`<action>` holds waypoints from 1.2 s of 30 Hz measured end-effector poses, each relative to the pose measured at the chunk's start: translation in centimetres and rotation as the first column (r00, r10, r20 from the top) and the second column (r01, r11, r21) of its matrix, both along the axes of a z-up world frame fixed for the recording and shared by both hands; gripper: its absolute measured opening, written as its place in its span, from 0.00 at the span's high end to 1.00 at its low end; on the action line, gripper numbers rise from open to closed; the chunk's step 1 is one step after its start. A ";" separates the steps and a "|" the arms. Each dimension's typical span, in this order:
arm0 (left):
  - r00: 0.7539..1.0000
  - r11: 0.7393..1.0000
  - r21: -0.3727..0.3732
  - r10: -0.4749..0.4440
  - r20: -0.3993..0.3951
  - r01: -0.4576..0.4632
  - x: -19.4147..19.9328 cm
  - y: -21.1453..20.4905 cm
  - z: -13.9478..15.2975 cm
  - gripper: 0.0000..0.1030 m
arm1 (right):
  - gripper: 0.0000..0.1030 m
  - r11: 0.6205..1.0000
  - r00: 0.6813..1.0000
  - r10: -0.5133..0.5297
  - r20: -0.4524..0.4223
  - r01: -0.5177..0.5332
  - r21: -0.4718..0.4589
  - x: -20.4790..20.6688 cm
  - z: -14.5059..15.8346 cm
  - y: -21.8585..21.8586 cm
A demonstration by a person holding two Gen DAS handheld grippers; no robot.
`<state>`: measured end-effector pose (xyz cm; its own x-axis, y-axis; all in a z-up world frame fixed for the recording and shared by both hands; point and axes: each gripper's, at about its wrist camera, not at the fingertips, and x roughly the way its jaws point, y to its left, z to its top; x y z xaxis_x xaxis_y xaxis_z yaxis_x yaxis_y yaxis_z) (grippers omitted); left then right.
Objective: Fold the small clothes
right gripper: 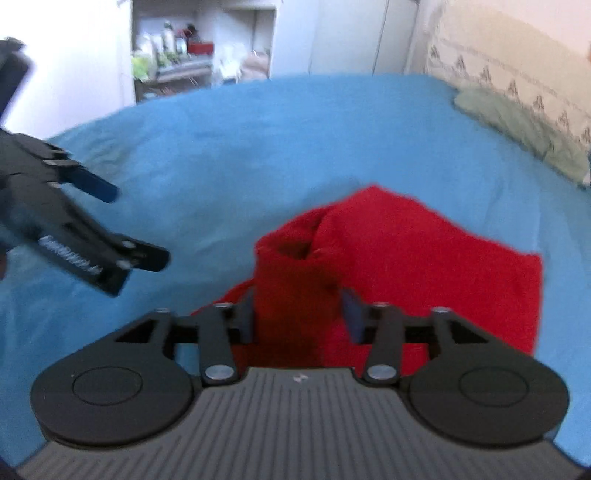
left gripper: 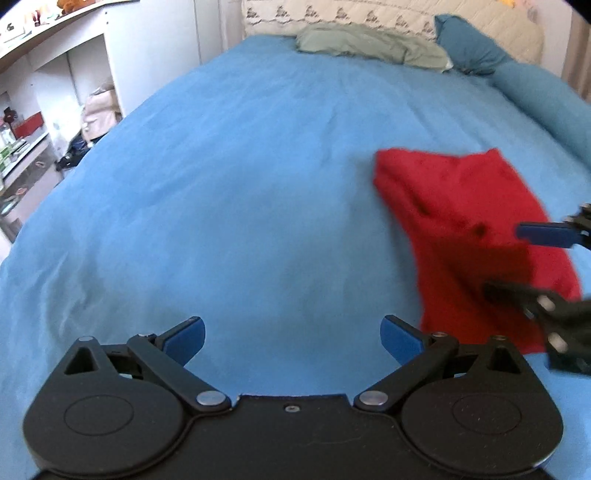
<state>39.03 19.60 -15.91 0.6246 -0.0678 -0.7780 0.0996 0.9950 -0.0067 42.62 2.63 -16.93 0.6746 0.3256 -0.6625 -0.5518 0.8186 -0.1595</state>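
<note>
A red garment lies partly folded on a blue bedsheet, flanked by two hand-held grippers.

The small red piece is bunched into a rough, uneven shape, one edge rolled up into a tube-like fold with a dark opening at its near side, the rest spread flat toward the right; motion blur softens its outline. The right gripper hangs directly over it, jaws set apart on either side of the raised fold without visibly pinching the cloth. The left gripper hovers over bare sheet just left of the garment, its blue-tipped fingers spread wide and holding nothing. At the head of the bed rest a crumpled green cloth, a blue pillow and a cream quilted headboard; white shelving stands to the left.
</note>
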 end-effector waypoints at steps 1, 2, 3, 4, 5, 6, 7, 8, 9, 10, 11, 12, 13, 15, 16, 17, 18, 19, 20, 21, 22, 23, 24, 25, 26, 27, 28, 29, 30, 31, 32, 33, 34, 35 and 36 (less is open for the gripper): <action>1.000 1.000 -0.016 -0.011 0.008 0.011 -0.1 -0.2 0.5 0.00 | 0.18 1.000 1.000 0.001 0.023 -0.001 0.005 -0.8 0.4 -0.5; 1.000 0.999 -0.033 -0.023 0.014 0.024 -0.2 -0.3 1.1 0.00 | 0.16 1.000 0.999 0.001 0.043 -0.002 0.019 -1.7 1.2 -1.3; 0.999 0.998 -0.047 -0.030 0.021 0.031 -0.2 -0.6 1.6 0.00 | 0.15 0.999 0.998 -0.005 0.062 0.002 0.045 -2.8 1.9 -2.7; 0.999 0.997 -0.064 -0.035 0.029 0.037 -0.1 -1.0 2.1 0.00 | 0.12 0.998 0.997 -0.018 0.076 0.013 0.065 -3.8 2.6 -3.8; 0.999 0.995 -0.086 -0.039 0.037 0.042 -0.1 -1.2 2.5 0.00 | 0.10 0.996 0.995 -0.044 0.088 0.037 0.081 -4.7 3.0 -5.1; 0.998 0.993 -0.109 -0.044 0.044 0.048 0.1 -1.7 2.9 0.00 | 0.09 0.994 0.992 -0.075 0.101 0.066 0.091 -5.5 3.4 -6.2; 0.997 0.990 -0.129 -0.051 0.051 0.057 0.1 -2.2 3.2 0.00 | 0.09 0.990 0.987 -0.113 0.112 0.102 0.099 -6.4 3.4 -7.4; 0.996 0.988 -0.139 -0.061 0.057 0.069 0.1 -2.8 3.5 0.00 | 0.09 0.984 0.981 -0.157 0.116 0.145 0.105 -7.3 3.2 -8.8; 0.996 0.988 -0.136 -0.065 0.060 0.073 0.2 -3.5 3.5 0.00 | 0.09 0.979 0.977 -0.184 0.108 0.173 0.107 -8.0 2.9 -9.7; 0.996 0.989 -0.129 -0.062 0.060 0.069 0.3 -4.2 3.4 0.00 | 0.10 0.972 0.971 -0.218 0.099 0.208 0.105 -8.6 2.2 -10.6; 0.997 0.989 -0.131 -0.060 0.056 0.067 0.6 -4.6 3.2 0.00 | 0.11 0.966 0.965 -0.250 0.085 0.242 0.095 -9.0 1.4 -11.2; 0.997 0.988 -0.139 -0.054 0.048 0.060 0.8 -5.0 3.0 0.00 | 0.12 0.961 0.961 -0.269 0.069 0.263 0.086 -9.3 0.6 -11.6; 0.998 0.988 -0.146 -0.046 0.041 0.051 1.1 -4.9 2.6 0.00 | 0.13 0.956 0.956 -0.287 0.057 0.282 0.080 -9.6 -0.2 -11.9; 0.999 0.987 -0.157 -0.033 0.029 0.037 1.2 -5.1 2.2 0.00 | 0.19 0.946 0.946 -0.322 0.042 0.319 0.061 -9.9 -1.6 -12.3; 0.999 0.987 -0.159 -0.029 0.025 0.033 1.3 -5.2 2.0 0.00 | 0.23 0.942 0.942 -0.332 0.039 0.330 0.057 -10.1 -2.2 -12.6; 0.999 0.987 -0.158 -0.028 0.024 0.031 1.3 -5.4 1.9 0.00 | 0.26 0.938 0.939 -0.344 0.032 0.342 0.053 -10.0 -2.7 -12.6; 0.999 0.988 -0.152 -0.029 0.024 0.032 1.3 -5.6 1.8 0.00 | 0.28 0.939 0.939 -0.343 0.023 0.342 0.044 -10.0 -3.1 -12.7; 0.999 0.989 -0.146 -0.029 0.025 0.033 1.2 -5.7 1.8 0.00 | 0.29 0.939 0.939 -0.343 0.019 0.343 0.030 -9.7 -3.5 -12.5; 0.999 0.990 -0.139 -0.030 0.026 0.033 1.0 -5.7 1.7 0.00 | 0.31 0.940 0.940 -0.340 0.019 0.340 0.012 -9.6 -4.0 -12.5; 0.999 0.990 -0.134 -0.031 0.026 0.034 0.8 -5.6 1.8 0.01 | 0.31 0.941 0.941 -0.337 0.023 0.337 -0.007 -9.3 -4.4 -12.2; 0.999 0.991 -0.130 -0.030 0.027 0.034 0.9 -5.6 1.7 0.01 | 0.31 0.942 0.941 -0.336 0.028 0.337 -0.008 -9.1 -4.6 -12.0; 0.999 0.991 -0.127 -0.028 0.028 0.032 1.0 -5.7 1.7 0.00 | 0.32 0.942 0.941 -0.336 0.032 0.336 -0.002 -8.9 -4.8 -11.8; 0.999 0.992 -0.126 -0.027 0.029 0.030 1.0 -5.7 1.6 0.00 | 0.32 0.941 0.941 -0.338 0.036 0.338 0.007 -8.7 -4.8 -11.7; 0.999 0.992 -0.125 -0.025 0.028 0.029 1.1 -5.8 1.5 0.01 | 0.32 0.940 0.939 -0.342 0.042 0.342 0.016 -8.4 -4.7 -11.6; 0.999 0.992 -0.126 -0.024 0.024 0.026 1.2 -5.8 1.4 0.01 | 0.32 0.938 0.936 -0.348 0.049 0.347 0.030 -8.3 -4.6 -11.5; 0.999 0.992 -0.126 -0.024 0.021 0.027 1.2 -6.0 1.4 0.01 | 0.32 0.936 0.935 -0.352 0.053 0.350 0.039 -8.2 -4.4 -11.5; 0.999 0.992 -0.125 -0.026 0.019 0.028 1.2 -6.0 1.3 0.01 | 0.36 0.934 0.932 -0.357 0.059 0.355 0.041 -8.1 -4.3 -11.4; 0.999 0.992 -0.121 -0.026 0.019 0.028 1.2 -6.1 1.3 0.01 | 0.48 0.933 0.931 -0.360 0.064 0.358 0.041 -8.1 -4.3 -11.2; 0.999 0.993 -0.116 -0.027 0.019 0.029 1.2 -6.2 1.2 0.01 | 0.59 0.932 0.930 -0.362 0.064 0.360 0.049 -8.0 -4.2 -11.3; 0.999 0.993 -0.112 -0.031 0.017 0.032 1.1 -6.3 1.2 0.01 | 0.76 0.931 0.930 -0.363 0.061 0.359 0.069 -8.1 -3.8 -11.4; 0.999 0.993 -0.109 -0.034 0.015 0.035 1.0 -6.4 1.1 0.01 | 0.78 0.926 0.926 -0.372 0.065 0.365 0.096 -8.2 -3.4 -11.6; 0.999 0.994 -0.103 -0.039 0.013 0.040 0.9 -6.5 0.9 0.01 | 0.80 0.918 0.917 -0.390 0.084 0.379 0.120 -8.3 -2.8 -11.9; 0.999 0.995 -0.094 -0.044 0.011 0.045 0.8 -6.6 0.6 0.01 | 0.81 0.912 0.910 -0.401 0.101 0.387 0.139 -8.5 -2.3 -12.1; 0.999 0.996 -0.078 -0.050 0.006 0.050 0.7 -6.7 0.2 0.01 | 0.81 0.905 0.903 -0.414 0.115 0.395 0.156 -8.9 -1.9 -12.4; 0.999 0.997 -0.055 -0.053 0.000 0.053 0.6 -6.9 -0.3 0.01 | 0.81 0.898 0.896 -0.428 0.119 0.407 0.168 -9.2 -1.7 -12.8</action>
<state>39.67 12.69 -16.18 0.6178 -0.1433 -0.7732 0.1517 0.9865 -0.0617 33.42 -10.16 -18.60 0.8555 0.0709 -0.5129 -0.1324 0.9876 -0.0843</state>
